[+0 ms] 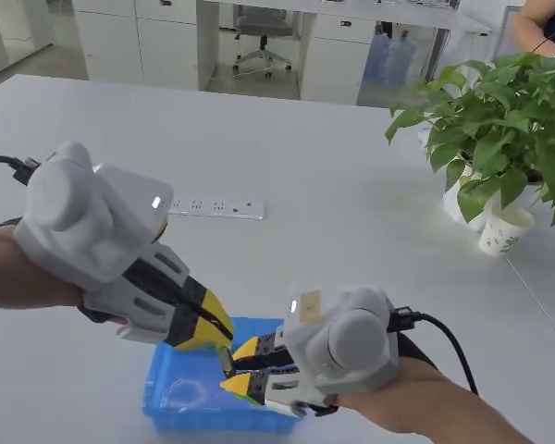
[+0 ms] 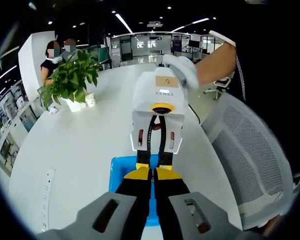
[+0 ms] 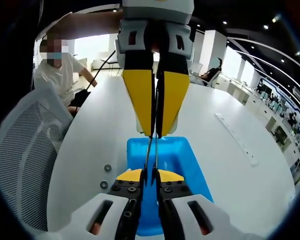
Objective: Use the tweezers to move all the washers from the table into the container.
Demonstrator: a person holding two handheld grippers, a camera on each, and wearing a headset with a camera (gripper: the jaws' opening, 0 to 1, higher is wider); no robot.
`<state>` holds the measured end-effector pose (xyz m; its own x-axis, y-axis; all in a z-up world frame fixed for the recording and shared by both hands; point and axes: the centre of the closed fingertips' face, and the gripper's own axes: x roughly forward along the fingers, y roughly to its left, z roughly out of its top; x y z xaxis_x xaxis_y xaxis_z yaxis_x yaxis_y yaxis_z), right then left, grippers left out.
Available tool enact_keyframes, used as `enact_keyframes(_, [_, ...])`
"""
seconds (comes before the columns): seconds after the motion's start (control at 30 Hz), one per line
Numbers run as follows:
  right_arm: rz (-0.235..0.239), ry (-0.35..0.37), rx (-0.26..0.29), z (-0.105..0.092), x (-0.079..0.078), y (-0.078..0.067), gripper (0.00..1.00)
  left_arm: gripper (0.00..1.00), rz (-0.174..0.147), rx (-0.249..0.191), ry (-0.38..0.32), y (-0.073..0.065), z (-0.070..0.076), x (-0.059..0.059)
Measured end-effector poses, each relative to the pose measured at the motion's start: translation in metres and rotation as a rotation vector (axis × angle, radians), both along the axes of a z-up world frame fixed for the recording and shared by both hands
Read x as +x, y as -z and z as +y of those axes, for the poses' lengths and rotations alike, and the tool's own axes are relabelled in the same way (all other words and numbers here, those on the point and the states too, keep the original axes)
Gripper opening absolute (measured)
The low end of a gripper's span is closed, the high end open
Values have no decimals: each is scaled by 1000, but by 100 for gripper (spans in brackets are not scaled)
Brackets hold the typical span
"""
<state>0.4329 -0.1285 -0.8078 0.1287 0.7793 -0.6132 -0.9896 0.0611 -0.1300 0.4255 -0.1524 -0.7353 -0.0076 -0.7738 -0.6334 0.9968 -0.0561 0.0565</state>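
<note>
Head view: your left claw (image 1: 220, 333) and right claw (image 1: 233, 368) meet tip to tip over the blue container (image 1: 180, 396) at bottom centre.

Left gripper view: your left claw is pressed closed.

Right gripper view: both claws pinch the tweezers (image 3: 153, 145). Two washers (image 3: 107, 168) lie on the counter (image 3: 92, 140), left of the container.

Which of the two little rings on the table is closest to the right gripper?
The washer lying just left of the right gripper in the right gripper view. The other washer sits farther out, beside the blue container.
</note>
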Motion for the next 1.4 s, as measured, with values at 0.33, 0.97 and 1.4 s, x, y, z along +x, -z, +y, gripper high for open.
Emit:
enact_keyframes(0.33, [-28, -28, 5, 3, -18, -11, 11, 4, -10, 3, 7, -10, 2, -16])
enact_keyframes(0.97, [18, -42, 5, 6, -59, 4, 12, 4, 22, 22, 1, 7, 6, -53])
enact_keyframes(1.4, [52, -47, -1, 8, -74, 21, 12, 4, 52, 29, 6, 26, 5, -69])
